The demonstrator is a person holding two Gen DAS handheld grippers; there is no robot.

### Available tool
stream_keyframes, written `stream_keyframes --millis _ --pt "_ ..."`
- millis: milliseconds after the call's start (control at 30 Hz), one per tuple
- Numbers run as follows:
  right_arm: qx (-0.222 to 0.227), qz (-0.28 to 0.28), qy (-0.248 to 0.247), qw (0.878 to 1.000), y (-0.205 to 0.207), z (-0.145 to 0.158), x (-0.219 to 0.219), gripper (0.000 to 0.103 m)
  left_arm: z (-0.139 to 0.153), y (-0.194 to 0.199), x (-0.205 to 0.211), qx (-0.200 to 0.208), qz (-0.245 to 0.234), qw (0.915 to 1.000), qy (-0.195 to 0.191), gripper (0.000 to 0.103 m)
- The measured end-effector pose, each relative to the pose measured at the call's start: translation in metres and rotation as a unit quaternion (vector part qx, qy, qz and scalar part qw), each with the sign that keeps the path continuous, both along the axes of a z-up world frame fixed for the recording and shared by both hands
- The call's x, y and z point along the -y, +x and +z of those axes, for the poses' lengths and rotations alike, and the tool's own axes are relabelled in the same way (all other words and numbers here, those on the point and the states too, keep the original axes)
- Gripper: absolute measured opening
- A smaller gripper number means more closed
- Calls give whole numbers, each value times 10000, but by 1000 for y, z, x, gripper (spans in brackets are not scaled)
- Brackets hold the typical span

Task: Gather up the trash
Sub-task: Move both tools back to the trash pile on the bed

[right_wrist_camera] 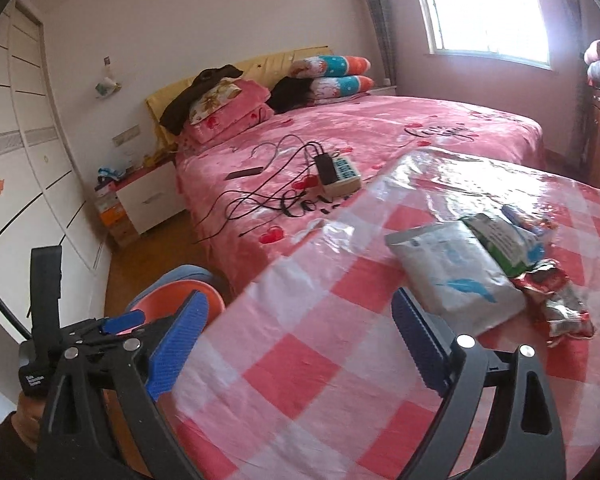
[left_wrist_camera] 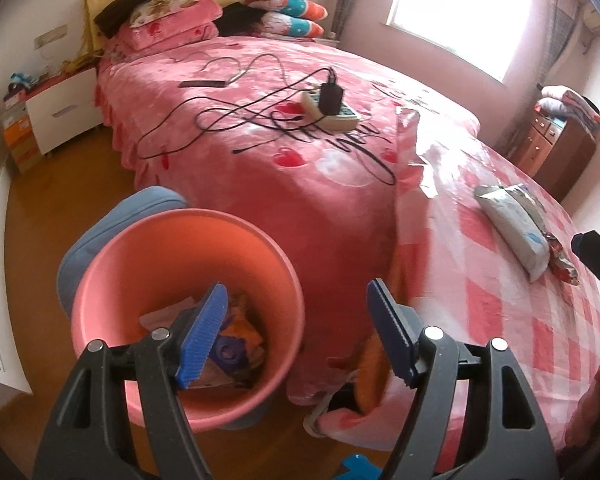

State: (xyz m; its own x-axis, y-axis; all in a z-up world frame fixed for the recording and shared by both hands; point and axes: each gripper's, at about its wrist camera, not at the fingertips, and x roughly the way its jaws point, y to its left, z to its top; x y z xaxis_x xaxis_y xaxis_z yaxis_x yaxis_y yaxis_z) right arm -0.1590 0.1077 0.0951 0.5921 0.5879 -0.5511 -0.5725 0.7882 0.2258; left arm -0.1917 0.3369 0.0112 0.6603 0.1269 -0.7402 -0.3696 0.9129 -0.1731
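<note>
A: Left gripper (left_wrist_camera: pixel 296 334): I hold its jaws parted and empty above the pink bin (left_wrist_camera: pixel 188 312), which stands on the floor at the bed's near corner with wrappers already inside.

B: And the other?

A: Right gripper (right_wrist_camera: pixel 300 344): jaws wide, nothing between them, over the checked cloth (right_wrist_camera: pixel 320 360). A white pouch (right_wrist_camera: pixel 452 268) and a red wrapper (right_wrist_camera: pixel 560 304) lie just beyond, to the right. Judged step: reaching for more trash. Next, I close on the pouch.

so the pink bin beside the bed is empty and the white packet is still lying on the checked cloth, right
Not quite: the pink bin is not empty. The left wrist view shows wrappers and scraps already inside it. The rest holds: the bin stands beside the bed, and the white packet lies on the checked cloth.
</note>
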Motion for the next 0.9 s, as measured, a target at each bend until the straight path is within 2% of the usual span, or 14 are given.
stream_keyframes --millis 467,900 --pt "188 -301 12 9994 3 0 47 92 19 28 64 -7 -490 9984 280 73" --pt "157 -681 141 9975 12 -4 90 92 19 47 117 -144 -944 9943 470 73"
